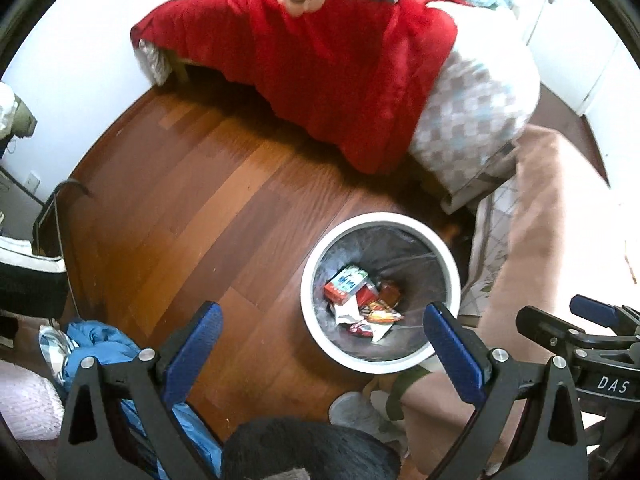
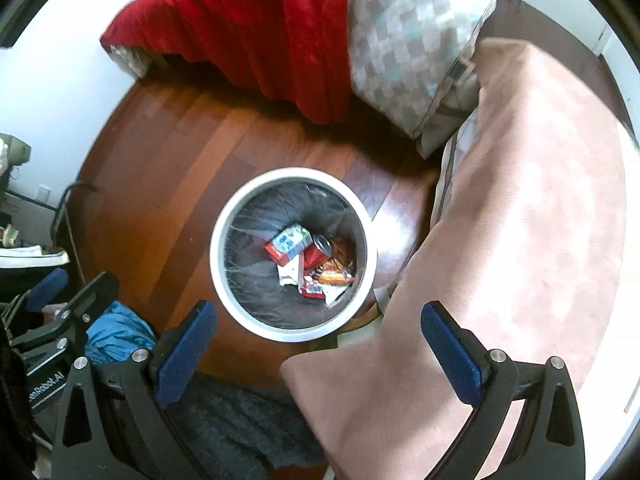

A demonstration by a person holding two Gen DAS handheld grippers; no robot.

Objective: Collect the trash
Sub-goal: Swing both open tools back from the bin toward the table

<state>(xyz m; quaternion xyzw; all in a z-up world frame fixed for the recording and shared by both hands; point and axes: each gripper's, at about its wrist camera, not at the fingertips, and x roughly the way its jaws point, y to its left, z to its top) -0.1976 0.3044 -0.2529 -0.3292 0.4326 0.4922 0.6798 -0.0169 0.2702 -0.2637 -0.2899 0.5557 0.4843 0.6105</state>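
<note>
Both tongs point down over the wood floor [image 1: 192,200], jaws spread wide, nothing between them. Left tongs [image 1: 324,322]: white bin [image 1: 452,256] just ahead, toward the right finger. Right tongs [image 2: 320,320]: same bin directly ahead. Trash [image 2: 310,258] lies at the bin's bottom: cartons, a can, wrappers. Red blanket [image 1: 320,64] on bed beyond; pink rug [image 2: 520,200] right of bin.
</note>
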